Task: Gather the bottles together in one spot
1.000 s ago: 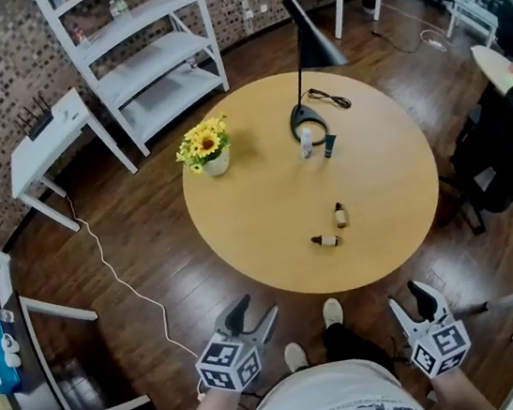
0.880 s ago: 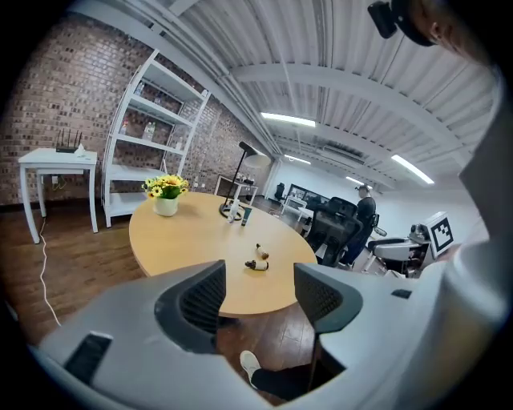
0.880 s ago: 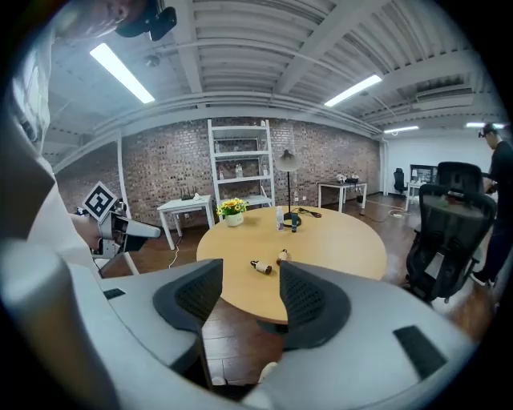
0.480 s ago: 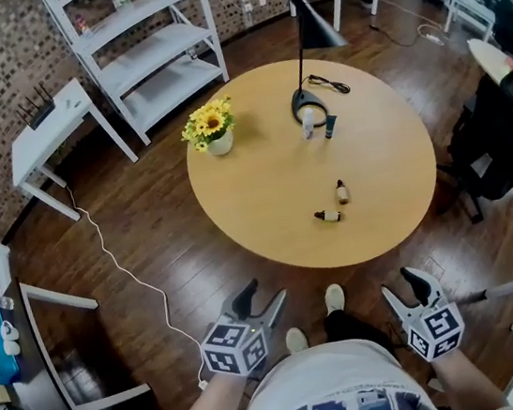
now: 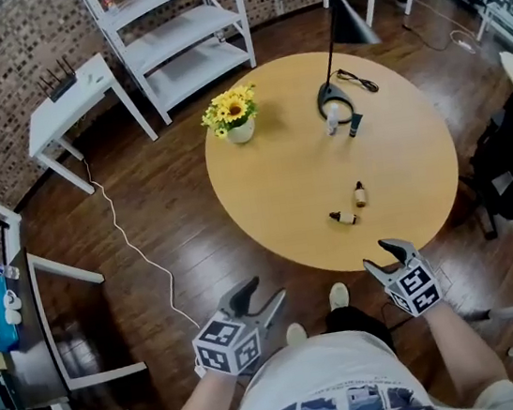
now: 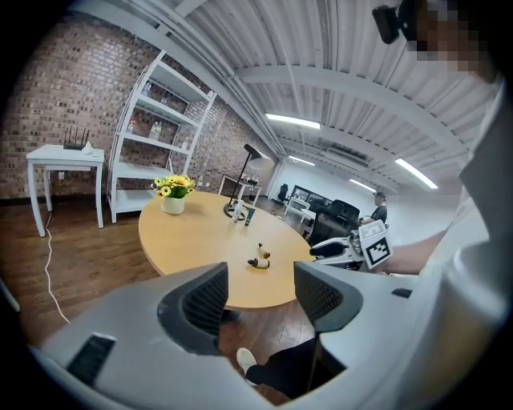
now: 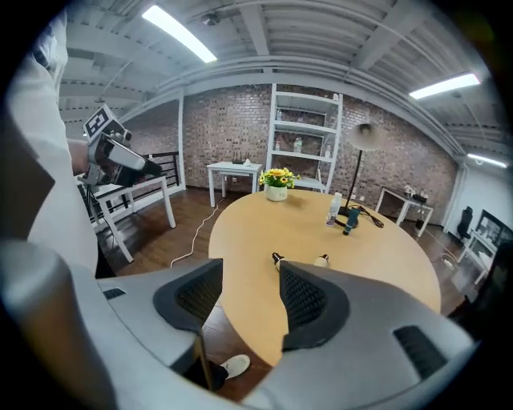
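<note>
Four bottles on the round wooden table, in two pairs well apart. Near the front edge: a small brown bottle lying on its side, dark cap to the left, and just beside it a second brown bottle standing upright. Farther back, by the foot of the black lamp: a white bottle and a dark teal bottle, both upright.

Plain only from the head view: the stretch of bare tabletop between the pairs. In the right gripper view, the near pair peeking over one jaw's top edge; in the left gripper view, clear above the gap.

Vase of yellow flowers at the table's far left. White shelf and side table beyond, white cable across the floor.

Left gripper over the floor, right gripper at the table's near edge. Both with jaws apart and nothing between.
</note>
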`<state>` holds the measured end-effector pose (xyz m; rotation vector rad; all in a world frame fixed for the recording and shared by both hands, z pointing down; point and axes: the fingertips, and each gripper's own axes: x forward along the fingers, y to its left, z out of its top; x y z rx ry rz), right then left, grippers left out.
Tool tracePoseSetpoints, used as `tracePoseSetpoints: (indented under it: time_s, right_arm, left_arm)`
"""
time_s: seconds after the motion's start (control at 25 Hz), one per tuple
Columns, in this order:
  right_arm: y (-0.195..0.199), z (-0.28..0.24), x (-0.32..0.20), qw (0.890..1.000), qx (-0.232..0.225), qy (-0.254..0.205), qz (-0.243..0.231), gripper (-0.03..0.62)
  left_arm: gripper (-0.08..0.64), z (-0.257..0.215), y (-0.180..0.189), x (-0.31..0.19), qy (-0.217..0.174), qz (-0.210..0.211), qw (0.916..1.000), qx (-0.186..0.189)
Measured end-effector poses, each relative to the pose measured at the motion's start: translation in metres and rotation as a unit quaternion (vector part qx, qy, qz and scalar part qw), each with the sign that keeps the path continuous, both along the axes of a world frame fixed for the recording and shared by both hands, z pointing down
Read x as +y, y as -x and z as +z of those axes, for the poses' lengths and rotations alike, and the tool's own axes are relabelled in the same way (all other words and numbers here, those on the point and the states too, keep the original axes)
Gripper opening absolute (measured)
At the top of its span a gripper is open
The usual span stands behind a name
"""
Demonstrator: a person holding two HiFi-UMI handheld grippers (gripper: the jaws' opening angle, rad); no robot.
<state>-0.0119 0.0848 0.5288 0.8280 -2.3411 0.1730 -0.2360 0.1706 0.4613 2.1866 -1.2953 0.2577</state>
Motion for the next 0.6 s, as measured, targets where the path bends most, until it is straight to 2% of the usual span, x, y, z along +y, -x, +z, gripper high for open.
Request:
tracePoseSetpoints:
  time_s: [0.16, 0.32, 0.6]
  right_arm:
    - [0.011, 0.042, -0.06, 0.999, 0.024, 0.008, -0.039, 0.239]
    - [0.022, 0.09, -0.106, 0.995, 0.051, 0.043, -0.075, 0.216]
    - [0.039, 0.145, -0.134, 0.982, 0.081, 0.1, -0.138, 0.214]
  left_arm:
    - [0.253, 0.005, -0.005, -0.015, 0.015, -0.024, 0.9996, 0.002]
    - [0.253, 0.008, -0.017, -0.038, 0.036, -0.037, 0.9987, -0.005]
    - [0.253, 0.008, -0.06, -0.091, 0.052, -0.03, 0.9977, -0.032]
